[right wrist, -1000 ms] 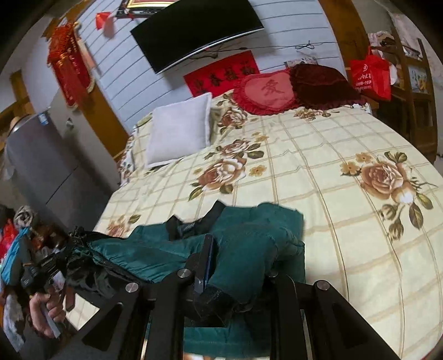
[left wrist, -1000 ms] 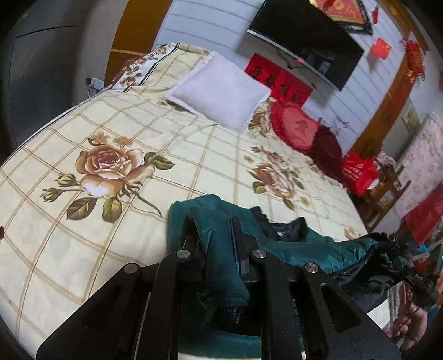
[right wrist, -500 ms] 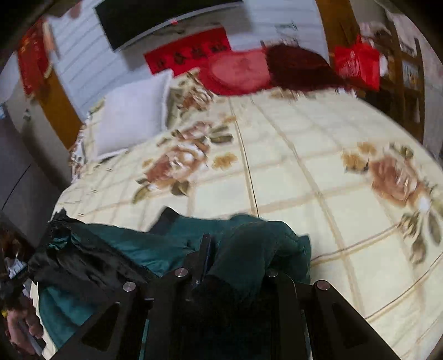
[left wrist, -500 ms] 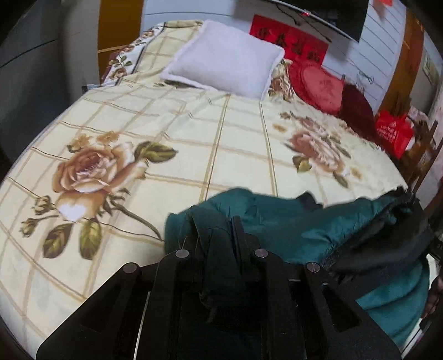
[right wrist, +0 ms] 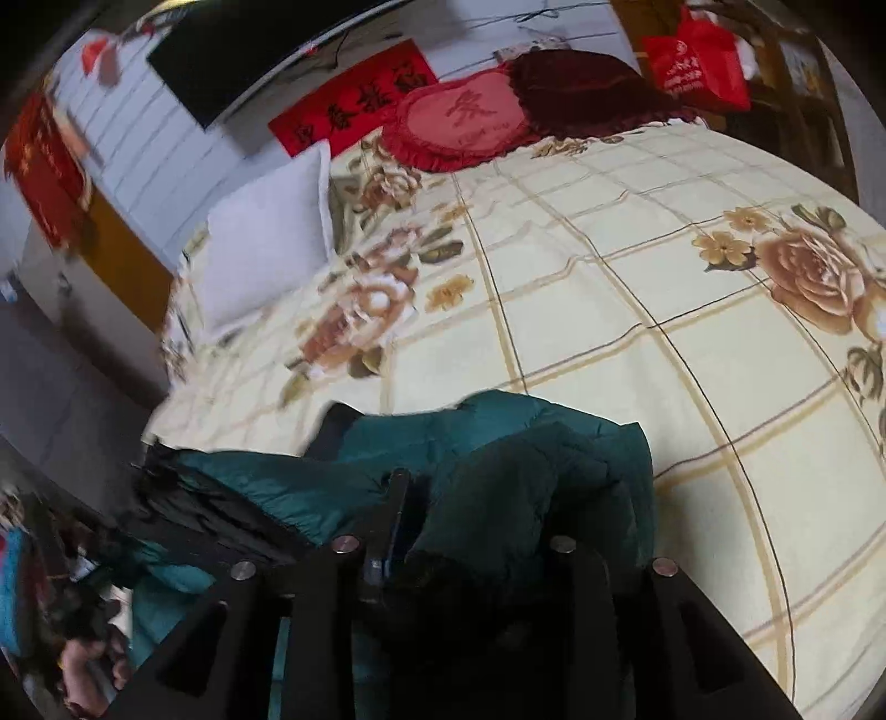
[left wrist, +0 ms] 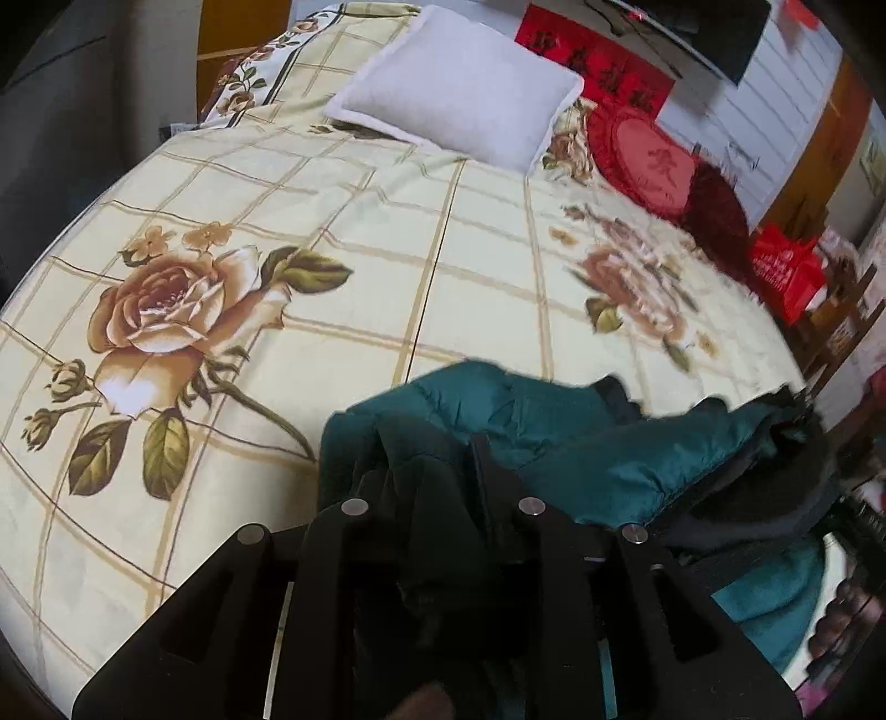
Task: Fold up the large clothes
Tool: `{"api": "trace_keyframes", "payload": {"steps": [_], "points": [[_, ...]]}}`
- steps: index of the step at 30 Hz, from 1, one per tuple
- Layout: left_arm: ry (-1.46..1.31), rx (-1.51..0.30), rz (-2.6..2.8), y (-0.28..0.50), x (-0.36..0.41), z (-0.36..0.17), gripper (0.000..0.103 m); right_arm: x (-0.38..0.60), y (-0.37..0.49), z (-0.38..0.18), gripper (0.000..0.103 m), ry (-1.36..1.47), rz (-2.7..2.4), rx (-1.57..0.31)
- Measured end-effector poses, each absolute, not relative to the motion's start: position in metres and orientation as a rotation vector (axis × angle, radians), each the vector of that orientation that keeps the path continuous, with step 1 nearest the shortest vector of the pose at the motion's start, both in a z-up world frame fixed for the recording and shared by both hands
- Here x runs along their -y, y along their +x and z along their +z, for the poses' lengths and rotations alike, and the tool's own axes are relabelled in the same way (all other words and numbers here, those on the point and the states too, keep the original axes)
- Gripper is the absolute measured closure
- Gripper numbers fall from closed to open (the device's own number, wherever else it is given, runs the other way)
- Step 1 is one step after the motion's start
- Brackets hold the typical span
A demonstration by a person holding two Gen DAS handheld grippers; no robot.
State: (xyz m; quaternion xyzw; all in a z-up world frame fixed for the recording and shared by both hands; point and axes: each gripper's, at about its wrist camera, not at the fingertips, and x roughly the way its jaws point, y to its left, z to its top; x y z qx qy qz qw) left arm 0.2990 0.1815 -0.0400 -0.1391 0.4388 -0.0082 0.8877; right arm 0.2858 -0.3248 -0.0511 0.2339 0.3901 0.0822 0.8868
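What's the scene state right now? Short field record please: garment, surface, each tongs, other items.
garment: teal padded jacket, bunched at the near edge of the bed
surface: bed with rose-print checked cover
left tongs: jaws opening, jacket fabric between them
right tongs: jaws opening, jacket fabric between them
pillow: white pillow at the far end
cushion: red heart cushion beside it
wall: dark TV above the bed

Chinese characters, too blurred to read, on red banner [right wrist: 354, 97] and red heart cushion [right wrist: 462, 119].
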Motion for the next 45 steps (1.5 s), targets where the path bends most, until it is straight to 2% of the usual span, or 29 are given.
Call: {"api": "trace_keyframes", "payload": {"steps": [4, 6, 8, 10, 16, 18, 19, 25, 29, 36, 39, 41, 45], "points": [[-0.258, -0.903, -0.047, 0.295, -0.179, -0.020, 0.074, 0.327, 0.269, -0.027, 0.063, 0.490, 0.184, -0.752], [-0.242, -0.908, -0.062, 0.294, -0.175, -0.017, 0.066, 0.327, 0.264, -0.018, 0.060, 0.474, 0.185, -0.737], [-0.242, -0.909, -0.076, 0.293, -0.173, -0.018, 0.046, 0.325, 0.261, -0.013, 0.055, 0.465, 0.189, -0.736], [-0.249, -0.920, -0.090, 0.293, -0.168, -0.021, 0.031, 0.321, 0.260, -0.012, 0.055, 0.452, 0.186, -0.747], [-0.233, -0.902, -0.061, 0.293, -0.164, -0.015, 0.030, 0.303, 0.259, -0.021, 0.055, 0.393, 0.216, -0.796], [-0.208, -0.864, -0.016, 0.291, -0.167, -0.006, 0.007, 0.296, 0.259, -0.024, 0.055, 0.364, 0.223, -0.813], [-0.193, -0.826, 0.000, 0.290, -0.170, 0.002, 0.000, 0.295, 0.260, -0.025, 0.055, 0.355, 0.227, -0.816], [-0.154, -0.719, -0.009, 0.286, -0.173, 0.023, 0.000, 0.288, 0.266, -0.020, 0.055, 0.286, 0.212, -0.817], [-0.120, -0.803, -0.128, 0.302, -0.146, 0.002, 0.000, 0.274, 0.280, -0.020, 0.055, 0.187, 0.190, -0.847], [0.176, -0.910, -0.035, 0.347, -0.086, -0.052, 0.000, 0.245, 0.340, -0.039, 0.053, -0.018, 0.211, -0.983], [0.123, -0.954, -0.006, 0.355, -0.092, -0.074, 0.000, 0.257, 0.355, -0.060, 0.048, -0.016, 0.201, -1.022], [0.091, -0.943, 0.007, 0.352, -0.095, -0.080, 0.000, 0.266, 0.358, -0.070, 0.041, 0.019, 0.191, -0.986], [0.048, -0.926, 0.042, 0.346, -0.098, -0.085, 0.000, 0.261, 0.366, -0.082, 0.033, -0.020, 0.178, -0.922]]}}
